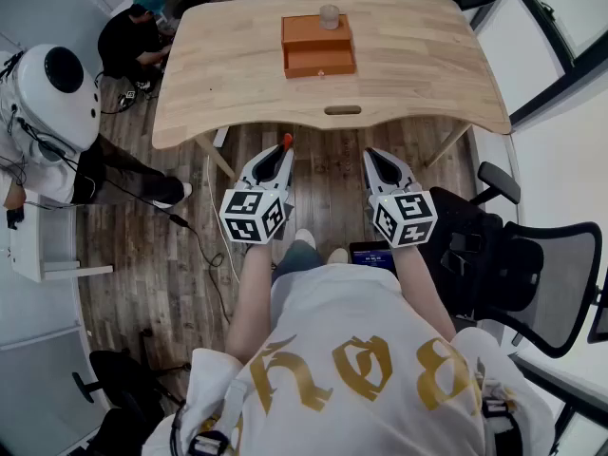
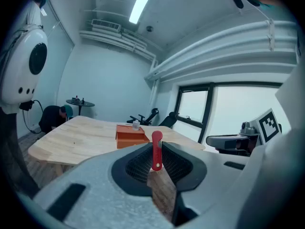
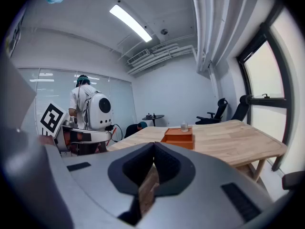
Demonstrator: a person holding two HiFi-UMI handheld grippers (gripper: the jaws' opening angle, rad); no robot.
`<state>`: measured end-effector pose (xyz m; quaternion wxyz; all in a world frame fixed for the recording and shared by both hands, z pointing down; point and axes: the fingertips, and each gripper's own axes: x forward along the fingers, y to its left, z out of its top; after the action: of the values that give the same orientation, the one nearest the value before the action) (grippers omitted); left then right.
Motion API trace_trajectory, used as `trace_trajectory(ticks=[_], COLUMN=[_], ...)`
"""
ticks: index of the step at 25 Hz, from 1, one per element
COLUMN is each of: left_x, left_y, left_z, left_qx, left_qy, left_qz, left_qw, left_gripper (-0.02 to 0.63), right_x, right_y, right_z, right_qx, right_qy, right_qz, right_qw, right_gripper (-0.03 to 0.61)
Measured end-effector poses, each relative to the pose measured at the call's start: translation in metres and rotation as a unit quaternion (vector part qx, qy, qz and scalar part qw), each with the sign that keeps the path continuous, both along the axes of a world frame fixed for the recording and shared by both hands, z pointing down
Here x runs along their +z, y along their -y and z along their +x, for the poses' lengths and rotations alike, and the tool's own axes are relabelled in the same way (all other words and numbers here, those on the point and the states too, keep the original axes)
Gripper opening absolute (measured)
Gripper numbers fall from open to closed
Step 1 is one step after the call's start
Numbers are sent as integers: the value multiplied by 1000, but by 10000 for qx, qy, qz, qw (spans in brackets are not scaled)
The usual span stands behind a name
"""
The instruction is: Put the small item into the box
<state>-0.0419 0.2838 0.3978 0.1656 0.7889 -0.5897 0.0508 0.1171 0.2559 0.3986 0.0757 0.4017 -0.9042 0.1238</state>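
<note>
**Left gripper** [image 1: 282, 150]: held below the table's near edge, over the wood floor [image 1: 190, 255]. Jaws clamped on the red item [image 1: 286, 142]. In the left gripper view the red item [image 2: 156, 150] stands upright between the jaw tips, its rounded top rising above them. Marker cube [image 1: 254, 216] at the rear.

**Right gripper** [image 1: 372, 155]: beside the left gripper, apart from it, also short of the table. In the right gripper view the gripper [image 3: 153, 145] has its jaws together at the tips with nothing between them. Marker cube [image 1: 405, 218] at the rear.

**Box** [image 1: 317, 46]: orange, rectangular, on the far middle of the table, well apart from both grippers. Seen ahead of the jaws in the left gripper view [image 2: 130, 136] and the right gripper view [image 3: 178, 138].

**Jar** [image 1: 329, 16]: small, clear, at the box's far edge; whether it stands in or on the box cannot be told.

**Table** [image 1: 237, 74]: light wood, rounded corners, a slot handle at the near and far edges.

**Chair** [image 1: 532, 274]: black mesh office chair, right of the person.

**Bystanders**: one person with a white domed backpack [image 1: 52, 88] at the left; another crouched [image 1: 133, 38] past the table's far left corner.
</note>
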Motion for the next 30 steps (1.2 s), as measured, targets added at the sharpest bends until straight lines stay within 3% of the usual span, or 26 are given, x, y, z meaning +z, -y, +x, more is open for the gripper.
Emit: trace_trajectory(ticks=[8,19,30], left_x=[0,8,8], left_y=[-11,-28,13], left_z=[7,0,-4], left_qx=[-21,-297,-387], left_qy=[27,29,29], left_qz=[-1,-129,-57], left_qw=[10000,9995,9992], left_gripper=[60,60,60], right_x=[-2,6,7], right_y=[-6,-15,25], right_z=[10,12,23], right_qx=[3,-138,-30], right_qy=[21,278,302], right_qz=[73,-156,-143], right_qw=[10000,9994,9994], right_gripper=[12,12,12])
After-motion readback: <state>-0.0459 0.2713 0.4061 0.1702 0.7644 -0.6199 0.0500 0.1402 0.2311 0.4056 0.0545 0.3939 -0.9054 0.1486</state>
